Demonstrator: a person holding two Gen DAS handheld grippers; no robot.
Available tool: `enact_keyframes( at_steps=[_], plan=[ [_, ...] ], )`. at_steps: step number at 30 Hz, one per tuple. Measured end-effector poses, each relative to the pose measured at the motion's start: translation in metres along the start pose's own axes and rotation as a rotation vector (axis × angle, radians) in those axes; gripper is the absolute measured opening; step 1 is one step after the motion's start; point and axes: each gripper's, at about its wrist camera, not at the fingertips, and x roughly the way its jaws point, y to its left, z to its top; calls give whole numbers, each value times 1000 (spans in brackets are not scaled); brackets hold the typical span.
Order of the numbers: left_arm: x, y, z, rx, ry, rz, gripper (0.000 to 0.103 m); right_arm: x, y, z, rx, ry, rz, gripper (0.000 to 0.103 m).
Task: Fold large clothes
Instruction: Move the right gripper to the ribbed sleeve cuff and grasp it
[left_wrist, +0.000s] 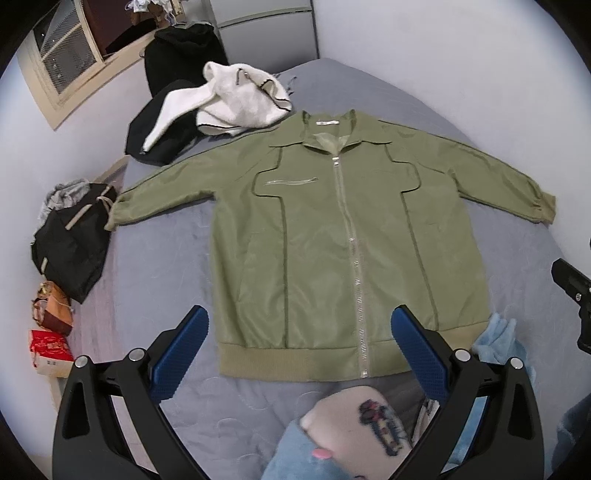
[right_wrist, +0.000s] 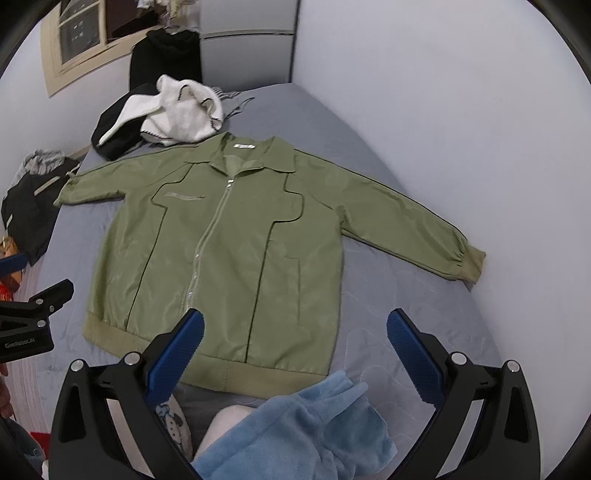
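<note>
An olive green zip jacket (left_wrist: 317, 236) lies flat and face up on the grey bed (left_wrist: 155, 266), zipped, both sleeves spread out sideways, collar at the far end. It also shows in the right wrist view (right_wrist: 221, 251). My left gripper (left_wrist: 299, 325) is open and empty, hovering above the jacket's ribbed hem (left_wrist: 295, 360). My right gripper (right_wrist: 295, 328) is open and empty, above the hem's right part (right_wrist: 266, 380). The right sleeve cuff (right_wrist: 469, 264) lies near the wall.
A white fleece garment (left_wrist: 240, 98) and black clothes (left_wrist: 162, 125) are piled beyond the collar. A black bag (left_wrist: 70, 243) and red boxes (left_wrist: 50, 350) sit off the bed's left edge. A blue fleece sleeve (right_wrist: 303, 432) lies near the front edge. A wall (right_wrist: 443, 110) runs along the right.
</note>
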Motion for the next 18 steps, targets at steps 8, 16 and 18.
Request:
enact_keyframes(
  at_steps=[8,16,18],
  plan=[
    [27,-46,39,40,-31,-78,97,17,-56,-2,98,9,-49,98],
    [88,-113,89,128,-11,-143,97,51,-117,-3,184,16,-114,98],
    [101,-131,104,148,-13,-154,97,63,-132,-2,209,22,-125,98]
  ],
)
